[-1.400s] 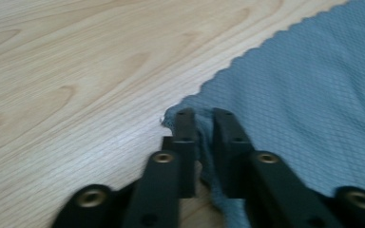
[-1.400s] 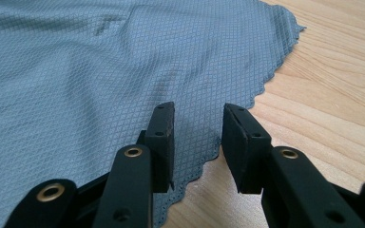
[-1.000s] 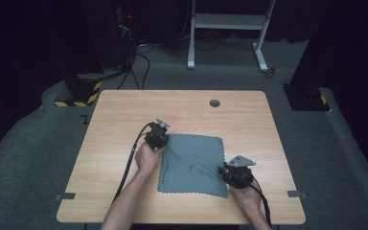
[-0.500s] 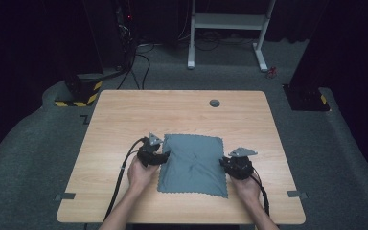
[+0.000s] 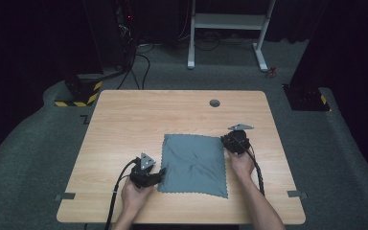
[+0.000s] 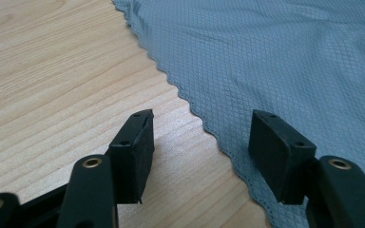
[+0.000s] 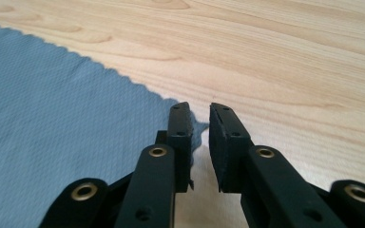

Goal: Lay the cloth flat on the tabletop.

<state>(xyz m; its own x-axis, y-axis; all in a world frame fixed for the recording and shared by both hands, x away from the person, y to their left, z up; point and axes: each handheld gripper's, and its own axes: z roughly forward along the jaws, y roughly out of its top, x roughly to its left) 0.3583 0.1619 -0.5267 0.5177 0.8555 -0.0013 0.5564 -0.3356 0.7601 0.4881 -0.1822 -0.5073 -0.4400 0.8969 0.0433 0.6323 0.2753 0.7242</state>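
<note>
- Cloth (image 5: 193, 165): a grey microfibre cloth with a wavy cut edge lies flat on the wooden table (image 5: 124, 124), towards the near edge and a little right of the middle. It has kept the same place and shape as a second ago.
- Left gripper (image 5: 159, 173): one second ago it was at the far left corner of the cloth with the jaws clenched; it has since come down along the left edge to the near left corner, and the jaws have just been opening. In the left gripper view (image 6: 202, 142) they stand wide apart, one pad over bare wood, the other over the fabric (image 6: 285, 61), with the hem running between them. Nothing is pinched yet.
- Right gripper (image 5: 227, 141): it has gone from the near right corner to the far right corner, and its jaws have just been closing. In the right gripper view (image 7: 200, 142) a narrow gap remains and the corner tip of the cloth (image 7: 52, 142) sits inside it.
- Meaning, as I judge it: the hands have exchanged ends and now prepare a grip on two opposite corners, probably for a diagonal fold.
- Hard to see: whether the right pads already press on the fabric; I think not. From above both fingertips are small and dark.
</note>
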